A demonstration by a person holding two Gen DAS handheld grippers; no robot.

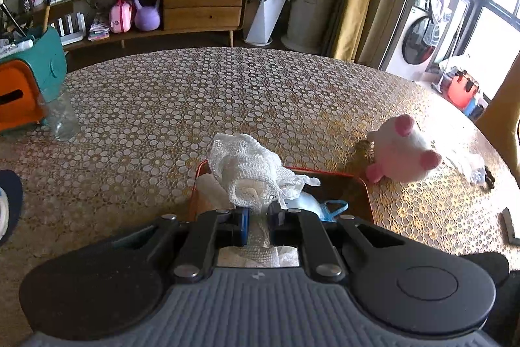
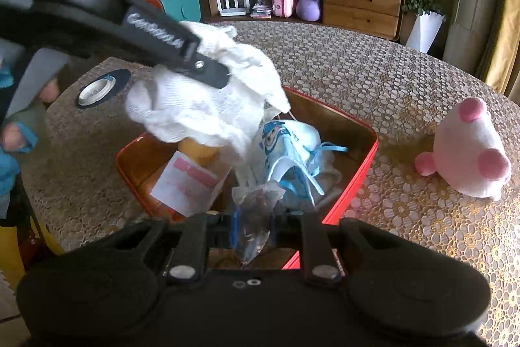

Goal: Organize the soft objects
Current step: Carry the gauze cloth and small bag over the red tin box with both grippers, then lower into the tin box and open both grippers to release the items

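The left gripper (image 1: 257,225) was clamped on a white mesh cloth (image 1: 250,171), which bunched up above its fingers and hung directly over the red box (image 2: 367,158) on the patterned table (image 1: 195,106). From the right wrist view, the same cloth drooped low enough to look as if it brushed the items already inside, though contact could not be confirmed. The right gripper (image 2: 254,228) held its jaws pinched on a crumpled piece of clear plastic (image 2: 255,200), just above the near edge of the box. Inside lay a blue-and-white face mask (image 2: 286,145), a white card with pink print (image 2: 188,184) and something orange beneath the cloth.

Both loads seemed ready for release, and the risks lay there. The cloth was wide and limp — if let go while part of it overhung the rim, it would probably drape over the wall instead of settling inside. Its open weave could also snag on a finger and get dragged back out. The plastic was light and held near the edge — it might spring or drift onto the table. A pink-and-white plush toy (image 2: 471,148) lay on the table, well apart from the box, not yet collected.
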